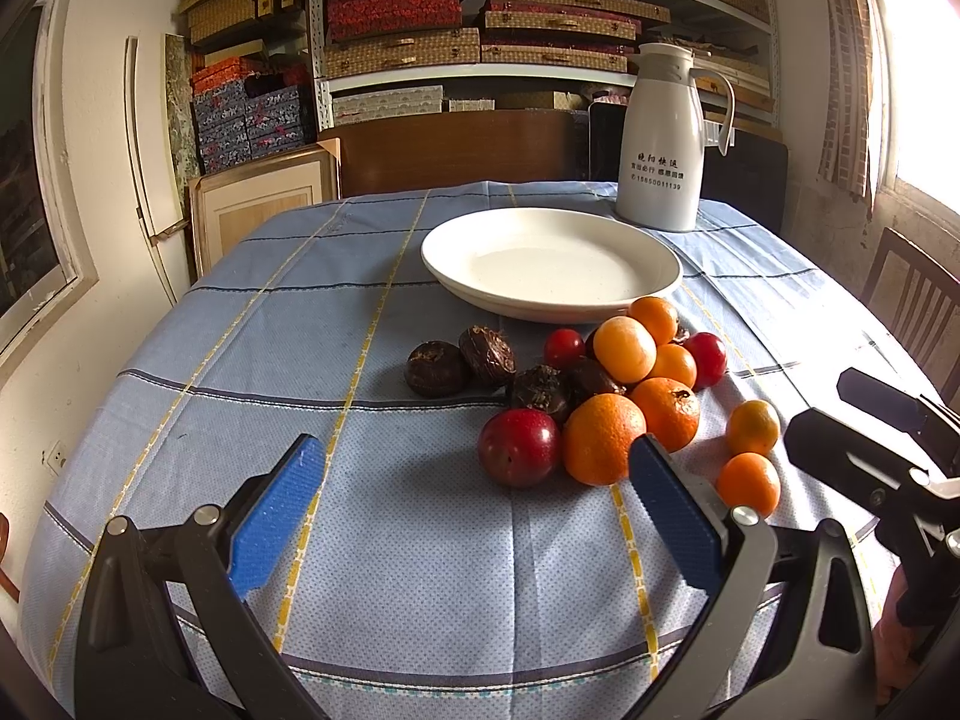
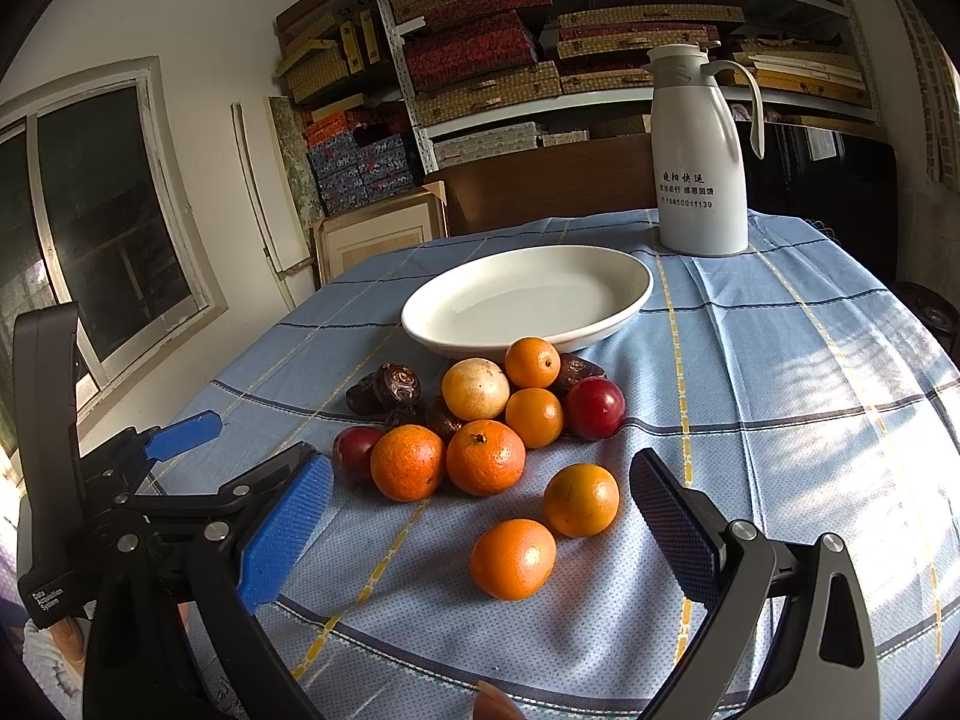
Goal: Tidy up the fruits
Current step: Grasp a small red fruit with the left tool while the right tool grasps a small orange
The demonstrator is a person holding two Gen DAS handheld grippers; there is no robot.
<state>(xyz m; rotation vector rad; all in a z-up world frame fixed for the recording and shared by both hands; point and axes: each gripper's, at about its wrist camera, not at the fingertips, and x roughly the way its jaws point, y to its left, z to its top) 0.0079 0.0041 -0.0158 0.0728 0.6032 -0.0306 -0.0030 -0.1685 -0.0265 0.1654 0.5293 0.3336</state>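
Nearest our right wrist camera lies a small orange [image 2: 513,558] on the blue checked tablecloth [image 2: 780,420], with a second loose orange [image 2: 581,499] just behind it; both sit between the spread blue pads of our right tool [image 2: 480,525], whose jaws stand wide apart and grip nothing. Beyond them the main heap of fruit [image 2: 480,420] rests on the tabletop: two larger mandarins [image 2: 485,456] side by side in front, dark red plums [image 2: 594,407] at either flank, a pale yellow fruit [image 2: 475,389], more small oranges, and several wrinkled dark brown fruits [image 2: 397,384] toward the left. The heap lies just in front of the white oval plate [image 2: 600,276], the rearmost orange touching its rim. A white thermos jug [image 2: 699,180] stands behind the plate. From the left wrist camera, our left tool [image 1: 477,492] hovers low over the cloth with its jaws also apart and unloaded, one pad close beside a large mandarin [image 1: 603,438].
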